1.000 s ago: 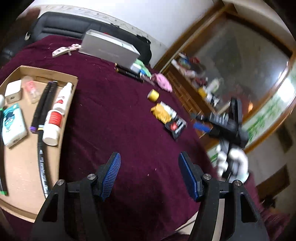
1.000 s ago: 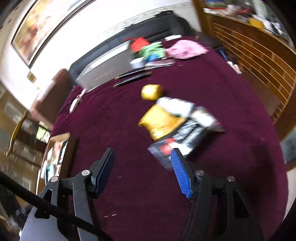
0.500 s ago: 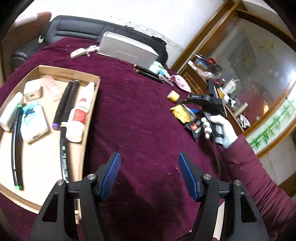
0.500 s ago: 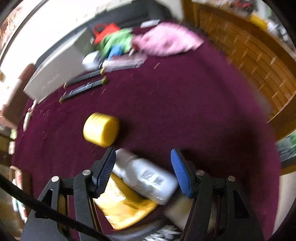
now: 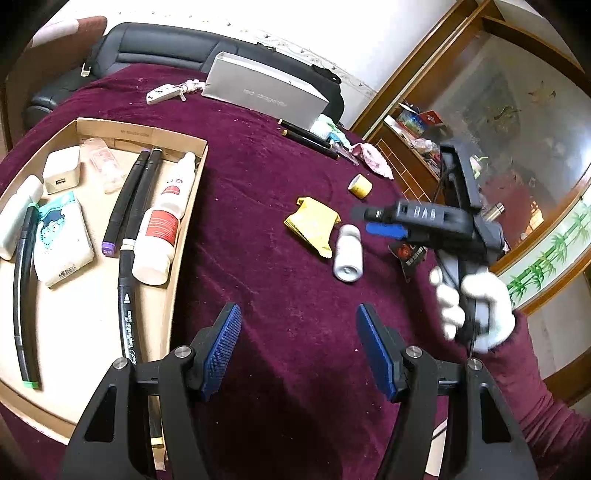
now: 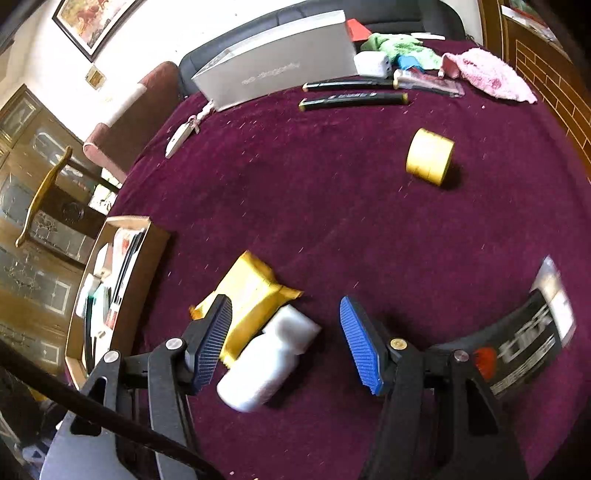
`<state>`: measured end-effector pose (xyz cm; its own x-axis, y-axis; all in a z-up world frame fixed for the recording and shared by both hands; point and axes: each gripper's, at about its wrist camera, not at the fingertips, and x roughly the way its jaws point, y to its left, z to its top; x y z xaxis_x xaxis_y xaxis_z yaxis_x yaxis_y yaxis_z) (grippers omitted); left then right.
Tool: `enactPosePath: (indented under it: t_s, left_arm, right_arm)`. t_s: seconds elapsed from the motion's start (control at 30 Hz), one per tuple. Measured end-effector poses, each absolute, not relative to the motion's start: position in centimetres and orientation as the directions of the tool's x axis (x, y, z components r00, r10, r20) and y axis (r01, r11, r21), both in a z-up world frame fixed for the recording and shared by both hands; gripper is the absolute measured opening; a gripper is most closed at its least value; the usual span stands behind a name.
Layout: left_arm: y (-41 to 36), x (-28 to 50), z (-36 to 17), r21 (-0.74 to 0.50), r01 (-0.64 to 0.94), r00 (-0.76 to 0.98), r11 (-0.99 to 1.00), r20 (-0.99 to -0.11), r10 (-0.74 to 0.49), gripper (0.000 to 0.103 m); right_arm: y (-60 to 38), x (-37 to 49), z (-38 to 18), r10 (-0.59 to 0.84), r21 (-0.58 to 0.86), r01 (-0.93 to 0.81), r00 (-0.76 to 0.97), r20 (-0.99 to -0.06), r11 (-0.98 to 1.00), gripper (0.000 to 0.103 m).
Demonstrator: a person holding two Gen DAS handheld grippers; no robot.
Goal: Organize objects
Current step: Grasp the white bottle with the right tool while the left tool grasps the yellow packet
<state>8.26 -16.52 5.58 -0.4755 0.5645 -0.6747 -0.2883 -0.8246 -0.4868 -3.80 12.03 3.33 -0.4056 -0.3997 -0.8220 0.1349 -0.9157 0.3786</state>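
Right wrist view: my right gripper is spread wide, empty, straddling white bottle w/ room to grab; left gripper hovers unclenched near tray.

White bottle on its side against yellow packet.

We saw bright, slightly washed-out light on the white wall in both views, while the maroon table stayed evenly lit with soft shadows. Fisheye bending curved the edges, and dark vignettes filled the corners. Motion blur smeared the right gripper in the left wrist view, and the white bottle and black packet in the right.
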Motion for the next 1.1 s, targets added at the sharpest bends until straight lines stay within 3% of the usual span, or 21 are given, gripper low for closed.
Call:
enactPosePath:
  t_s: [0.1,0.23,0.3,0.33,0.37,0.63,0.97,1.1]
  left_arm:
    - [-16.7,8.3,5.8,-0.485,-0.285,-0.490,-0.827,-0.667,0.561,0.059]
    - [-16.4,7.8,6.4,-0.465,-0.293,-0.507,-0.835,-0.665,0.548,0.059]
    - [-16.1,7.4,7.0,-0.442,-0.308,-0.530,-0.843,-0.656,0.538,0.059]
    - [-15.7,7.1,7.4,-0.419,-0.318,-0.544,-0.850,-0.654,0.526,0.059]
    - [-15.3,6.6,7.7,-0.388,-0.328,-0.555,-0.861,-0.658,0.508,0.059]
    - [-9.7,1.4,6.1,-0.302,-0.415,-0.499,-0.858,-0.713,0.493,0.058]
    - [-2.1,-5.1,1.4,-0.099,-0.526,-0.470,-0.845,-0.794,0.385,0.058]
    - [0.7,-4.8,-0.3,0.035,-0.576,-0.492,-0.817,-0.813,0.312,0.059]
  right_arm:
    - [10.2,-2.6,2.1,-0.277,0.262,0.094,-0.391,-0.877,-0.961,0.061]
    - [9.3,-2.2,0.5,-0.236,0.233,0.054,-0.389,-0.891,-0.971,0.058]
    - [9.1,-2.2,0.6,-0.215,0.216,0.048,-0.424,-0.880,-0.975,0.047]
    - [9.1,-2.4,0.6,-0.216,0.218,0.046,-0.431,-0.876,-0.975,0.034]
    - [9.3,-2.5,0.5,-0.214,0.217,0.042,-0.434,-0.875,-0.975,0.032]
    - [12.5,0.6,0.3,-0.182,0.201,0.009,-0.468,-0.865,-0.980,0.032]
    - [14.8,2.0,0.1,-0.262,0.282,0.031,-0.477,-0.839,-0.959,0.031]
    - [15.1,2.2,0.1,-0.283,0.305,0.034,-0.478,-0.831,-0.952,0.031]
